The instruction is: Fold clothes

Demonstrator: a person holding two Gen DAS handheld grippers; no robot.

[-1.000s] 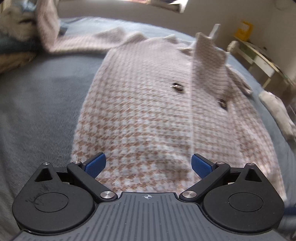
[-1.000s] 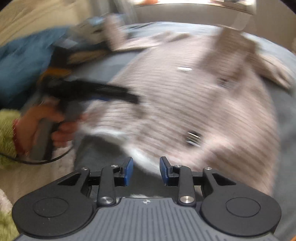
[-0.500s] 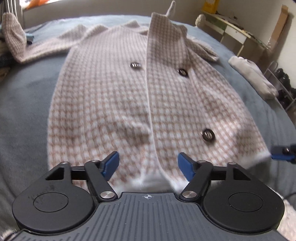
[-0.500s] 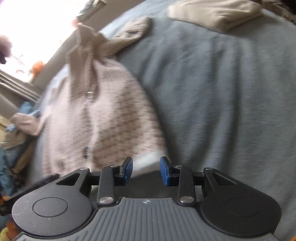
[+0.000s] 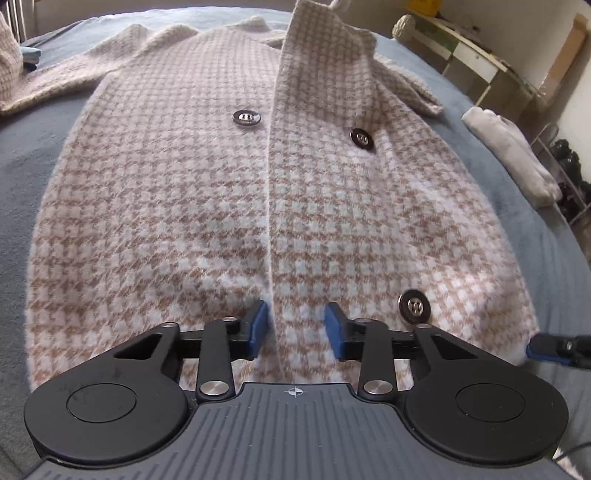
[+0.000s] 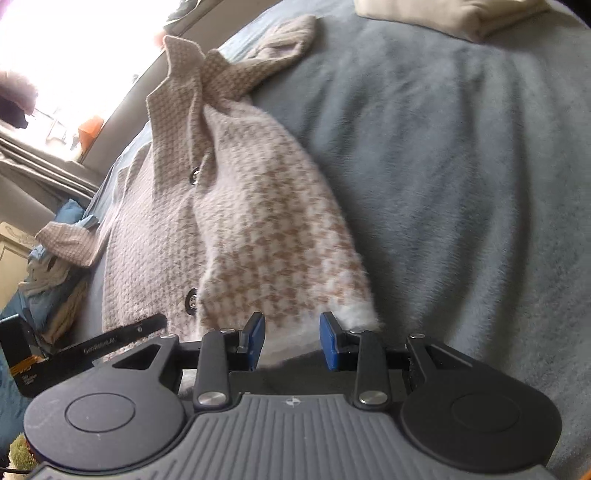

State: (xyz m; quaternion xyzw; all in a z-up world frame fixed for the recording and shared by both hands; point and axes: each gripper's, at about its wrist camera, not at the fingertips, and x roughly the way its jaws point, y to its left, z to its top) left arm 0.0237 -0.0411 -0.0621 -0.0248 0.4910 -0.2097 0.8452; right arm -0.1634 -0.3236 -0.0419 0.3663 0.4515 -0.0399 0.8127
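Here the cardigan [image 5: 207,192] lies spread front-up on a grey-blue blanket [image 5: 22,147], hem nearest both cameras, collar far away.

The left wrist view looks straight up the front opening. The left gripper [image 5: 295,328] sits at the hem with its blue pads apart, one on each side of the overlapping front edge; the knit lies between them, but whether the pads touch it cannot be told. Three dark buttons show: one [image 5: 246,118] on the left panel, one [image 5: 362,139] higher on the right panel, one [image 5: 414,307] near the hem. Only this view shows a folded white cloth [image 5: 509,155] on the blanket to the right, a shelf [image 5: 461,44] beyond it, and the blue tip of the other gripper [image 5: 546,349] at the hem's right corner.

The right wrist view sees the cardigan [image 6: 266,221] from its right side. The right gripper [image 6: 291,341] has its pads apart, astride the fuzzy white hem corner, not clamped on it. Only this view shows the raised collar [image 6: 177,74], a sleeve [image 6: 284,40] reaching away, a pile of clothes [image 6: 55,258] at the left, a beige folded item [image 6: 454,14] at the top, and the left gripper's black body [image 6: 74,350].

No container appears in either view.
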